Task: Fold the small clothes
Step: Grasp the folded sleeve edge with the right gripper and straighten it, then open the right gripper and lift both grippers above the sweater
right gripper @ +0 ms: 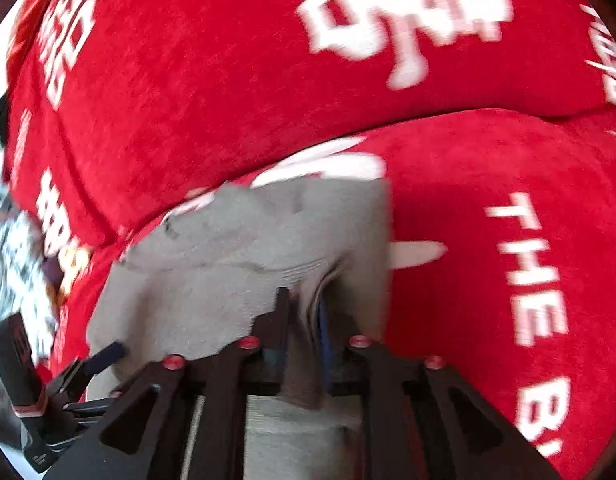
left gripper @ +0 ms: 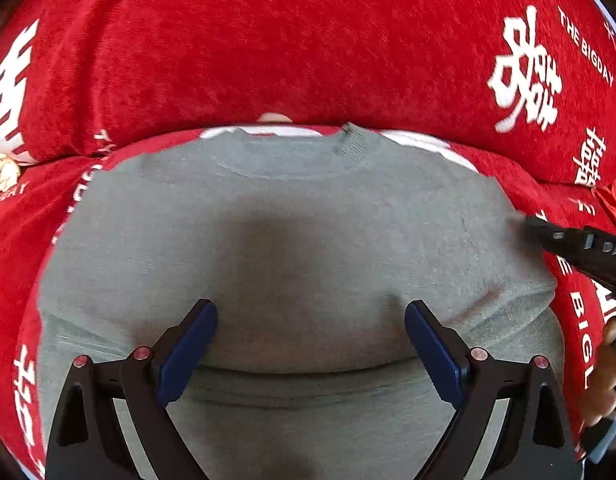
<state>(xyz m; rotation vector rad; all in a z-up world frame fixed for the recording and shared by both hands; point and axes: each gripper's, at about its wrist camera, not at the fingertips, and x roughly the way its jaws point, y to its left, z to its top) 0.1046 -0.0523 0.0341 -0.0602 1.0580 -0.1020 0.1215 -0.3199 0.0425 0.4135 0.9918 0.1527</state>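
A small grey knit sweater lies on a red sofa seat, neckline at the far side, its lower part folded up. My left gripper is open just above the sweater's folded near edge, nothing between its blue pads. My right gripper is shut on a bunched fold of the grey sweater at its right side. The right gripper's tip also shows at the right edge of the left wrist view.
The red sofa cover with white characters and "THE BIGDAY" lettering rises as a backrest behind the sweater. A patterned item lies at the left edge of the right wrist view. The left gripper shows at lower left there.
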